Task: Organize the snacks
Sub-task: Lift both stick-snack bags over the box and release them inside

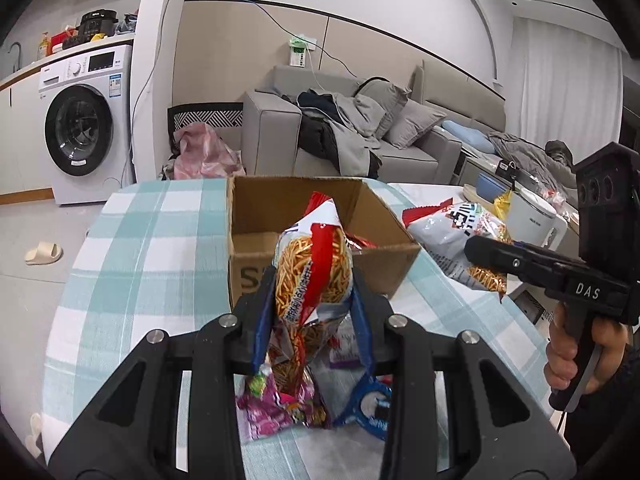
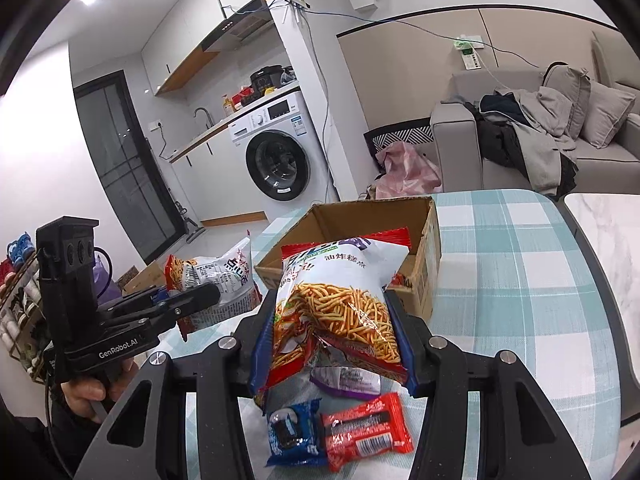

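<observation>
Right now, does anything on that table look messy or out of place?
Mostly tidy. Each gripper holds a bag of fried snack sticks near the cardboard box: the left gripper squeezes its bag into a crumpled, narrow shape, while the right gripper's bag looks fuller. Small packets, blue and red, lie loose on the checked tablecloth.

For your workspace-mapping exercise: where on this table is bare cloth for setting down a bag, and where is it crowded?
Free: the checked cloth right of the cardboard box, up to the marble top; also the cloth left of the box. Crowded: the near edge, where the blue packet, red packet and pink packet lie.
</observation>
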Tool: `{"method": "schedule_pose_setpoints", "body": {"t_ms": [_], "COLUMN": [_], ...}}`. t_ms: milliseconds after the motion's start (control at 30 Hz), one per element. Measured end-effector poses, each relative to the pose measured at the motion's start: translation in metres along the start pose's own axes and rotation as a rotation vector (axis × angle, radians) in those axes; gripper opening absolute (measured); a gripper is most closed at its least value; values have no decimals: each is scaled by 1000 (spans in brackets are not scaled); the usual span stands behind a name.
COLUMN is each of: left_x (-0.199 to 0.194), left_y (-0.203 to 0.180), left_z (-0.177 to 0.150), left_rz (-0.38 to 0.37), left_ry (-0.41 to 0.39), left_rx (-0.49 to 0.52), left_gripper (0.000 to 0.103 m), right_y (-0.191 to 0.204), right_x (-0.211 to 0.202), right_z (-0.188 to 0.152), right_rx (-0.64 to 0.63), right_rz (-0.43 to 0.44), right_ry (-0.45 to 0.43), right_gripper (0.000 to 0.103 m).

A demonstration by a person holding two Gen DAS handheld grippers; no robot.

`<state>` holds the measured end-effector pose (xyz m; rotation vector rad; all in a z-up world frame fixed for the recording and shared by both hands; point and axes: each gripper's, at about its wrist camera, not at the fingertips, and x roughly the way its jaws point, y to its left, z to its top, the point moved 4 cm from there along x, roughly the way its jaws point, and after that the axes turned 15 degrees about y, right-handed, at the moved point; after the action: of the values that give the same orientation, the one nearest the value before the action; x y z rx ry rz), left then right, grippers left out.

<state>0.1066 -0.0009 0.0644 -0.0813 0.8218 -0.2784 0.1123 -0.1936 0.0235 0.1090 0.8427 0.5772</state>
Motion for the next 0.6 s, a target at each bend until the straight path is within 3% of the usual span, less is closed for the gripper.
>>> {"method": "schedule_pose_setpoints", "body": {"t_ms": [300, 600], "left_x": [5, 36], "left_y": [8, 19], "left_z": [32, 55], "left_rz": [7, 22], "left_ry": [-25, -2], "left_rx": [-5, -14], "left_gripper": [32, 32], "right_y": [-5, -5], "right_x": [21, 48], "right_z": [23, 41], "right_rx": [15, -3], "right_rz": [-20, -18], "right_ry": [3, 21], "right_gripper": [50, 50]}}
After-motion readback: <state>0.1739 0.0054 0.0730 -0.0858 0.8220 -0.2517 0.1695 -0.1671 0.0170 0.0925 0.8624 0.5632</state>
